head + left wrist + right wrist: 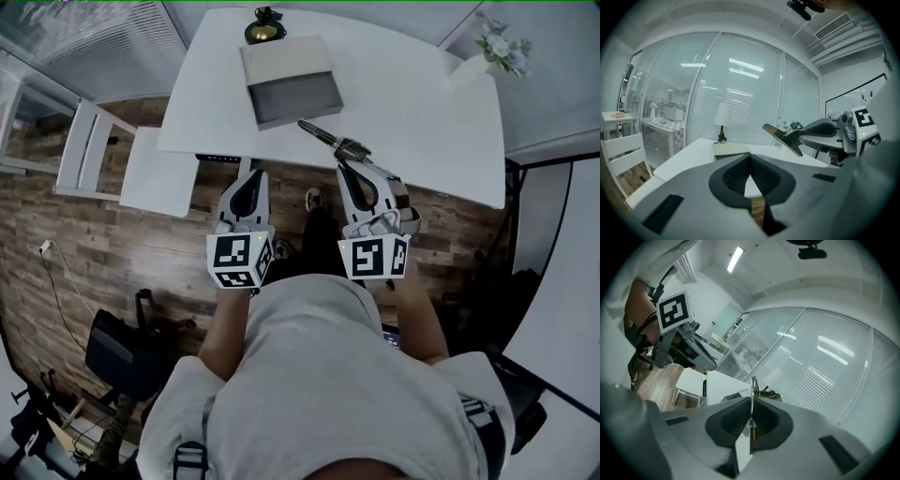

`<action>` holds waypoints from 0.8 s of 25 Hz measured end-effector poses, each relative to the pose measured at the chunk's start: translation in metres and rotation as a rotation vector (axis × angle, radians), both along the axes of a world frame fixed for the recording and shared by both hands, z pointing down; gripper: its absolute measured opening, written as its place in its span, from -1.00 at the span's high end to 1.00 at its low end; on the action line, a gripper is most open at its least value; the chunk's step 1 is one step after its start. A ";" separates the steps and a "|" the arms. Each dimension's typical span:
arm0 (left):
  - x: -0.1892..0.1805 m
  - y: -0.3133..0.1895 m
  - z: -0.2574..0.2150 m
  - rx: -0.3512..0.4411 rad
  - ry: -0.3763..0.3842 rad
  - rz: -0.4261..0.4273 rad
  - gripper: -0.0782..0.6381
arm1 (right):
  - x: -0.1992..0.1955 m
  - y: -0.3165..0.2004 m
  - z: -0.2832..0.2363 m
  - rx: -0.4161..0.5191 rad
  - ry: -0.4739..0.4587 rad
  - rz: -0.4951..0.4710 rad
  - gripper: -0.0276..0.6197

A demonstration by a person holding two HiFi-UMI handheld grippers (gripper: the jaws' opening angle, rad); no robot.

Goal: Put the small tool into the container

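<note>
A small flat metal tool [325,137] sticks out forward from my right gripper [349,161], which is shut on its handle end, just over the near edge of the white table [422,112]. In the right gripper view the tool [752,384] shows edge-on as a thin blade between the shut pads of the right gripper [751,398]. The grey box container [291,81] stands on the table beyond the tool's tip, open side toward me. My left gripper [251,178] hangs before the table edge, shut and empty. In the left gripper view the left gripper [750,156] points at the container [731,150], with the tool [783,137] to the right.
A small black and gold lamp [265,28] stands behind the container. A vase of flowers [502,49] is at the table's far right corner. A white chair [103,155] stands left of the table on the wooden floor.
</note>
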State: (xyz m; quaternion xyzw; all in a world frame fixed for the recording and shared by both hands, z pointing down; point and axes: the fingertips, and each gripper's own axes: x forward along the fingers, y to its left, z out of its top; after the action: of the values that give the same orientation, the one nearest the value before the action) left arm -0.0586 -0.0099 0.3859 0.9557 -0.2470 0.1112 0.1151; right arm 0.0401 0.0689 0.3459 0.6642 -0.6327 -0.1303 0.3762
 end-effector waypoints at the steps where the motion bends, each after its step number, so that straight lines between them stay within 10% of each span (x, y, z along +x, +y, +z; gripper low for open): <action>1: 0.003 -0.002 0.004 -0.009 -0.002 -0.003 0.72 | 0.003 -0.004 0.004 -0.012 0.008 -0.008 0.82; 20: 0.026 -0.070 0.066 -0.120 -0.112 -0.166 0.72 | 0.046 -0.099 0.079 -0.176 0.169 -0.243 0.81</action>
State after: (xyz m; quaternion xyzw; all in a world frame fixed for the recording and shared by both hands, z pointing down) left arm -0.0325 -0.0802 0.4515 0.9158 -0.3241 0.1689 0.1668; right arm 0.0866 -0.0299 0.4253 0.5341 -0.6833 -0.1744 0.4662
